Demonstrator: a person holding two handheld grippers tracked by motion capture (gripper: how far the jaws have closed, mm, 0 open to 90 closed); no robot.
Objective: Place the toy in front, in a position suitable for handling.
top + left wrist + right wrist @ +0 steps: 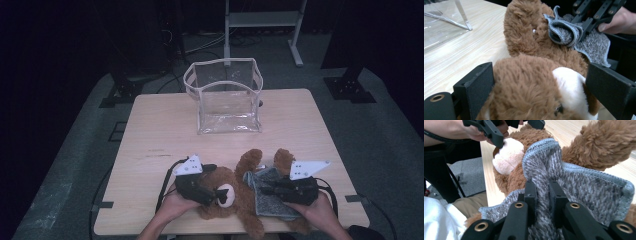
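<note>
A brown teddy bear (pixel 239 201) lies on its back at the near edge of the table, head toward the left. My left gripper (pixel 539 82) straddles the bear's head (pixel 524 85), one jaw on each side of the fur and the white muzzle (pixel 507 155); the jaws stand wide and do not squeeze it. My right gripper (pixel 542 192) is shut on a fold of the grey knitted garment (pixel 584 187) that lies over the bear's body. From above, the left gripper (pixel 220 195) is at the head and the right gripper (pixel 263 190) at the grey garment (pixel 267 177).
A clear plastic bag (pixel 227 95) with white trim stands open and upright at the far middle of the wooden table (pixel 160 130). The person's hands come in at the table's near edge. Stand legs and cables lie on the floor beyond.
</note>
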